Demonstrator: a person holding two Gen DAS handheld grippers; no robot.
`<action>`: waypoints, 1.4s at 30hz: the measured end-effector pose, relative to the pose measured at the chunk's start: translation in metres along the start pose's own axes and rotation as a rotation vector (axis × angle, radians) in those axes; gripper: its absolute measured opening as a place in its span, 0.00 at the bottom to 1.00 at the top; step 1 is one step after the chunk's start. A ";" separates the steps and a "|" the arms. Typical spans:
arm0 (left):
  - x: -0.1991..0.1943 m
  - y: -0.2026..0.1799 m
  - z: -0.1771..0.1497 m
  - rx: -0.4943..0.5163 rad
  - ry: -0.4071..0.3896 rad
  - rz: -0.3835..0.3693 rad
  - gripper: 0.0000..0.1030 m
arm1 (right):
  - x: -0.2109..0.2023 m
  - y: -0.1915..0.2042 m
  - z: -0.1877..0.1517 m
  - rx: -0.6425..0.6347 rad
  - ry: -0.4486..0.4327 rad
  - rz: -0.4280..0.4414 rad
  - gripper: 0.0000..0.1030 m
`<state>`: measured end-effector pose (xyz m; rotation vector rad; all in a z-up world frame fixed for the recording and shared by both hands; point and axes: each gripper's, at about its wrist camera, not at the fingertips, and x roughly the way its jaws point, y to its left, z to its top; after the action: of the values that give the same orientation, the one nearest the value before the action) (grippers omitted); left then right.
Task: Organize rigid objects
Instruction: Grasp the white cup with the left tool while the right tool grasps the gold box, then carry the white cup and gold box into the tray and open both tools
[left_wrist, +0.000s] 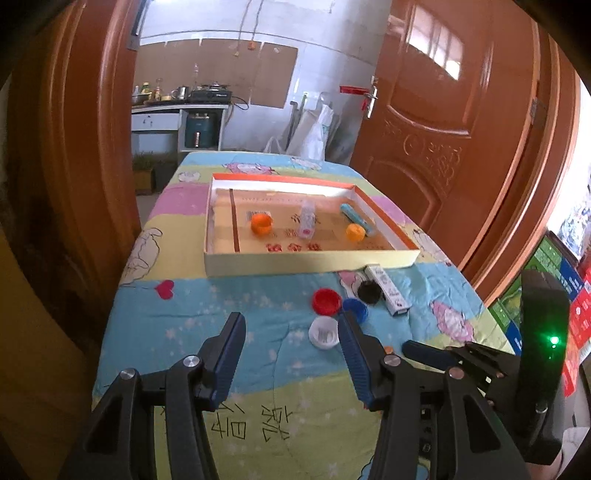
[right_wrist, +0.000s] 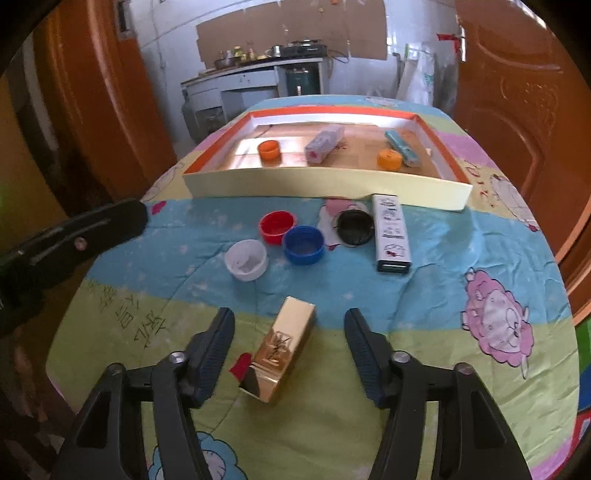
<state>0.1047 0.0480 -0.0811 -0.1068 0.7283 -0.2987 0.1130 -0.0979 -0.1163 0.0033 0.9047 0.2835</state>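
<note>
A shallow cardboard tray (left_wrist: 310, 263) (right_wrist: 325, 181) at the far side of the table holds two orange caps (right_wrist: 269, 149), a clear bottle (right_wrist: 324, 144) and a teal tube (right_wrist: 403, 148). In front of it lie a red cap (right_wrist: 277, 226), a blue cap (right_wrist: 303, 244), a white cap (right_wrist: 246, 259), a black lid (right_wrist: 355, 226) and a white box (right_wrist: 392, 233). A gold box (right_wrist: 282, 350) lies between the open fingers of my right gripper (right_wrist: 290, 345). My left gripper (left_wrist: 291, 350) is open and empty above the cloth, near the white cap (left_wrist: 324, 332).
The table wears a colourful cartoon cloth (right_wrist: 480, 258). Brown doors (left_wrist: 443, 129) stand on both sides and a kitchen counter (left_wrist: 177, 107) is behind. My right gripper's body (left_wrist: 480, 369) shows at the right of the left wrist view.
</note>
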 end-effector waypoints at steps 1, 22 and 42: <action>0.002 -0.001 -0.001 0.007 0.005 -0.003 0.50 | 0.001 0.003 -0.001 -0.017 0.002 -0.009 0.22; 0.090 -0.046 -0.014 0.212 0.193 0.021 0.50 | -0.036 -0.059 -0.010 0.094 -0.046 -0.034 0.19; 0.084 -0.035 -0.007 0.138 0.173 -0.016 0.30 | -0.029 -0.069 -0.017 0.109 -0.034 0.003 0.18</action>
<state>0.1512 -0.0110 -0.1336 0.0450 0.8764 -0.3756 0.0993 -0.1732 -0.1128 0.1097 0.8859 0.2364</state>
